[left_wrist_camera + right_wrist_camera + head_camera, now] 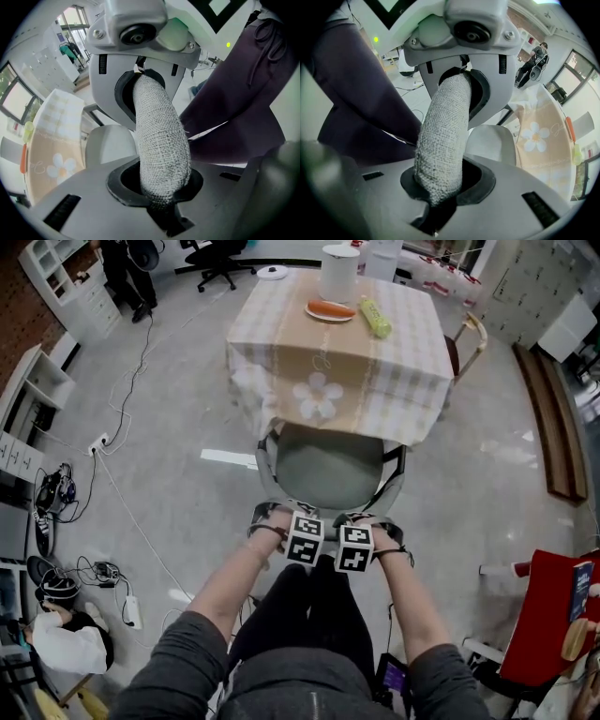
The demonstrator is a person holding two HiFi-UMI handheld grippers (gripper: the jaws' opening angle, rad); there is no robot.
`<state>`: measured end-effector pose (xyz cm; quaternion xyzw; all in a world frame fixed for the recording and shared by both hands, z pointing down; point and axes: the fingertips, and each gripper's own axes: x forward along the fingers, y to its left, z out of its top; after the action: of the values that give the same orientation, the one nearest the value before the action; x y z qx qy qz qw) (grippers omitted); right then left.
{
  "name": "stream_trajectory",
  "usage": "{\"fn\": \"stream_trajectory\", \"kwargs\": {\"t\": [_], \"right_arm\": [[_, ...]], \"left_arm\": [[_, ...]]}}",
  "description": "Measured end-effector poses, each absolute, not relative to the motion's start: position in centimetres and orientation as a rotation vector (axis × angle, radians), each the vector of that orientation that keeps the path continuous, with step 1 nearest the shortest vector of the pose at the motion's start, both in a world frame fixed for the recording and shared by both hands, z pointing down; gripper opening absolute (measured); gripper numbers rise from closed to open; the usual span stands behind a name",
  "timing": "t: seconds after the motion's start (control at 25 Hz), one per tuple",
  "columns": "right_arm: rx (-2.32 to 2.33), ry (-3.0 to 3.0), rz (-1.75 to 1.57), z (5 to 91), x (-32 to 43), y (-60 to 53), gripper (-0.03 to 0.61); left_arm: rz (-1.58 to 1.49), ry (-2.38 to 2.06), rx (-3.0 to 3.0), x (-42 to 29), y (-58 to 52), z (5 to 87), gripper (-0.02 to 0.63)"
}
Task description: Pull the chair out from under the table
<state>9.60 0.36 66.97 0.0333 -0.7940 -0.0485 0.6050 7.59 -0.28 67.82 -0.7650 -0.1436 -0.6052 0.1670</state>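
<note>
The grey chair stands with the far part of its seat under the table, which wears a checked cloth with a flower print. Its backrest top edge, wrapped in grey woven fabric, is nearest me. My left gripper is shut on that fabric edge, which runs straight through the jaws. My right gripper is shut on the same backrest edge just beside it. In the head view the left gripper and the right gripper sit side by side on the backrest, marker cubes touching.
A plate, a green bottle and a white roll stand on the table. A wooden chair is at the table's right. Cables and a power strip lie on the floor left; a red object stands right.
</note>
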Motion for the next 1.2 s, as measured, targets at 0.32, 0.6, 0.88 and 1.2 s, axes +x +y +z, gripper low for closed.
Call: {"fn": "stream_trajectory", "kwargs": {"t": [0.32,0.6,0.88,1.2], "right_arm": [[0.075,-1.831,-0.112,66.9,9.1,1.1,0.069],[0.076,-1.831,-0.106,67.0,8.5,2.3,0.069],[0.076,-1.827,-0.104,67.0,8.1,3.0,0.069],[0.073,-1.825,-0.107,67.0,7.8,4.1,0.069]], "left_arm": [[-1.716,-0.414,-2.171,7.1,0.4,67.7,0.077],[-1.716,-0.427,-2.162,6.5,1.6,67.9,0.077],[-1.72,-0.43,-2.15,6.1,2.3,67.9,0.077],[-1.717,-0.431,-2.15,5.8,3.3,67.9,0.077]]}}
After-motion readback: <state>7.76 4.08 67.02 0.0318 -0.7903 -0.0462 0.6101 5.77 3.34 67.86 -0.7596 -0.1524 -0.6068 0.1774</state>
